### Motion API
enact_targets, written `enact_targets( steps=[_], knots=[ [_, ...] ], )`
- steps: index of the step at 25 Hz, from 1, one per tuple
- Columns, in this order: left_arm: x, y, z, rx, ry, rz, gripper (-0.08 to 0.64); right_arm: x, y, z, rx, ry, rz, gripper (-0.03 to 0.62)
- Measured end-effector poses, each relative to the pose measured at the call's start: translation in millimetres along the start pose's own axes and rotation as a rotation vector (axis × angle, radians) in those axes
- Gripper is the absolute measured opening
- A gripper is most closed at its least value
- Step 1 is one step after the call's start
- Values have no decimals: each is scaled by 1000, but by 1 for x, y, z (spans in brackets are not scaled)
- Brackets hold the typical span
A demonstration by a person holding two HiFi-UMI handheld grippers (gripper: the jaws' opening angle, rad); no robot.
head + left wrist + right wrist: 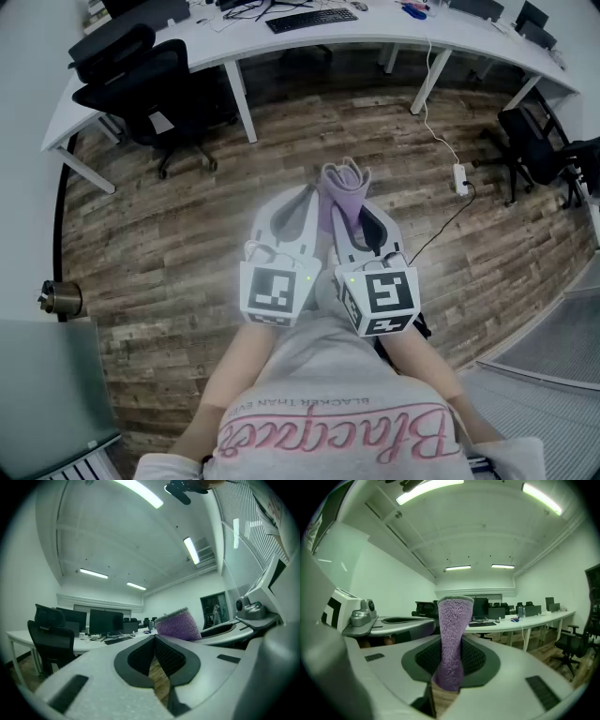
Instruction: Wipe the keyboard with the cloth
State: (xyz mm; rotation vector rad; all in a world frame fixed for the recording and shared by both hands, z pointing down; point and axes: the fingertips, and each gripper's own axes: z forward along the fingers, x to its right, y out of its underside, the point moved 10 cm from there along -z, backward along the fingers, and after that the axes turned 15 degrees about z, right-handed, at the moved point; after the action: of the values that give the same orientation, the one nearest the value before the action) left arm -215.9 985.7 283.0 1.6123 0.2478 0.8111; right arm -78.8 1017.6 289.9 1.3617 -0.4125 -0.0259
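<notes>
An office with a wood-plank floor (187, 216) and a long, curved white counter (394, 28) along the far side, seen from above. A black keyboard (311, 20) lies on the counter, well apart from both tools. The purple cloth (451, 634) is not on the counter. It is pinched in the right tool (450, 641), whose jaws are closed on its lower part, so that a fuzzy folded strip stands up past their tips. The left tool (154, 637) sits just beside the right one, low in the head view and close to the person's body. Its jaws meet at the tips and hold nothing, and the cloth shows just past its right jaw. Black office chairs (150, 80) stand at the left end of the counter, and more on the right. A white power strip (460, 178) lies on the floor to the right, with its cord running up to the counter
</notes>
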Motion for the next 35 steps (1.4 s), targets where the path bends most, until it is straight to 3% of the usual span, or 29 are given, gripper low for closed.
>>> enact_targets(
  steps=[17, 35],
  knots=[
    [-36, 12, 101, -24, -6, -8, 5, 56, -33, 89, 0, -19, 19, 84],
    [-67, 24, 249, -84, -65, -34, 5, 156, -84, 203, -45, -98, 28, 84]
  ],
)
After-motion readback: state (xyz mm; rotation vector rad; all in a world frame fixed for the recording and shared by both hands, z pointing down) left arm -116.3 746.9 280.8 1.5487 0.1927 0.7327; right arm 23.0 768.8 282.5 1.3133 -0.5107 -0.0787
